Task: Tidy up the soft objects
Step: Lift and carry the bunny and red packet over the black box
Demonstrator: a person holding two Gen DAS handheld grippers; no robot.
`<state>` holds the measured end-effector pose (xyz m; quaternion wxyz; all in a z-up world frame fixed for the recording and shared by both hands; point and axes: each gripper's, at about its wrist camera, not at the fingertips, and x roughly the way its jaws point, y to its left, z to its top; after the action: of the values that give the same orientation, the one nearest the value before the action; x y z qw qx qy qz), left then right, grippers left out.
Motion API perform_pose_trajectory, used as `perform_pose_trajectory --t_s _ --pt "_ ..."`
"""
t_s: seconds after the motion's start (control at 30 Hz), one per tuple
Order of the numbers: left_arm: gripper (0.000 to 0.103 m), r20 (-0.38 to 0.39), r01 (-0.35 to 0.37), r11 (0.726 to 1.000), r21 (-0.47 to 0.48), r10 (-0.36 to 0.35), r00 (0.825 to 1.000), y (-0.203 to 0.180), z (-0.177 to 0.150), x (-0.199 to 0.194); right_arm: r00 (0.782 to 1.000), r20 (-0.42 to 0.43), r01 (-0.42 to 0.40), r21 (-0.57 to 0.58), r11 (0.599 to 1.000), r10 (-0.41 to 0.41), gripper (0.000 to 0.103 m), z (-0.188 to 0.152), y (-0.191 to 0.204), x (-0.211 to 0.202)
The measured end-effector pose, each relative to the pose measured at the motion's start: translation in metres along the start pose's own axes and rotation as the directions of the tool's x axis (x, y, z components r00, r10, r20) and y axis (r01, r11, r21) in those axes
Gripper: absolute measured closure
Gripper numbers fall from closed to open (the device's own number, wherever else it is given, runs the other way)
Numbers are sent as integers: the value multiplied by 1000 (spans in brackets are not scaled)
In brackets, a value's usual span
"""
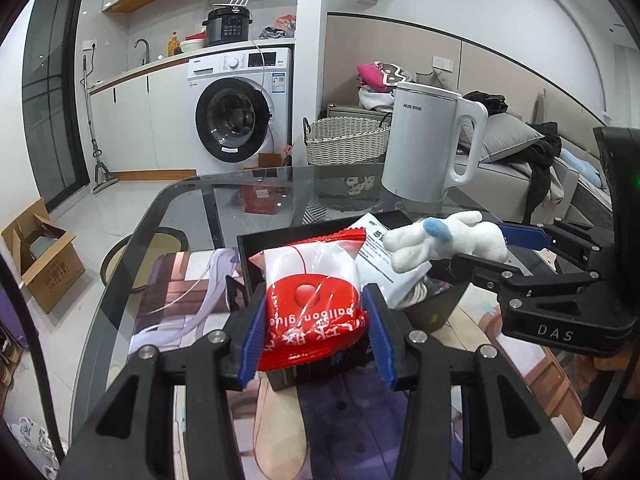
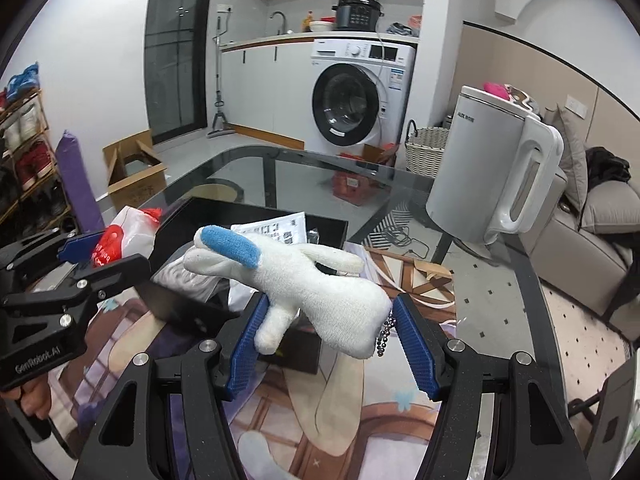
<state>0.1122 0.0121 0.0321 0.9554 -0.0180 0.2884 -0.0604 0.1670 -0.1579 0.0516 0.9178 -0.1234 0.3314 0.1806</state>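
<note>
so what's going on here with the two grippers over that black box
A person is sorting soft things with a handheld gripper in each hand. The left gripper is shut on a red and white balloon glue packet, held over the black box. The right gripper holds a white plush rabbit with a blue ear above the same box. A white paper-like packet already lies inside. A white kettle stands behind on the glass table.

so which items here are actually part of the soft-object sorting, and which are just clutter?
In play:
red-and-white soft packet, gripped in the left tongs
white plush toy with a blue ear, in the right tongs
black bin under both, already holding a white printed pouch

Just lying about:
white kettle
wicker basket
washing machine
cardboard box
</note>
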Motion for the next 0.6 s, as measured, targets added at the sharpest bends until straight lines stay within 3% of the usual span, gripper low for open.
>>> perform_pose_trajectory --t_s 0.6 --pt "58 -43 -1 1000 13 2 999 2 10 35 999 -16 48 -31 998 -48 38 17 8 38"
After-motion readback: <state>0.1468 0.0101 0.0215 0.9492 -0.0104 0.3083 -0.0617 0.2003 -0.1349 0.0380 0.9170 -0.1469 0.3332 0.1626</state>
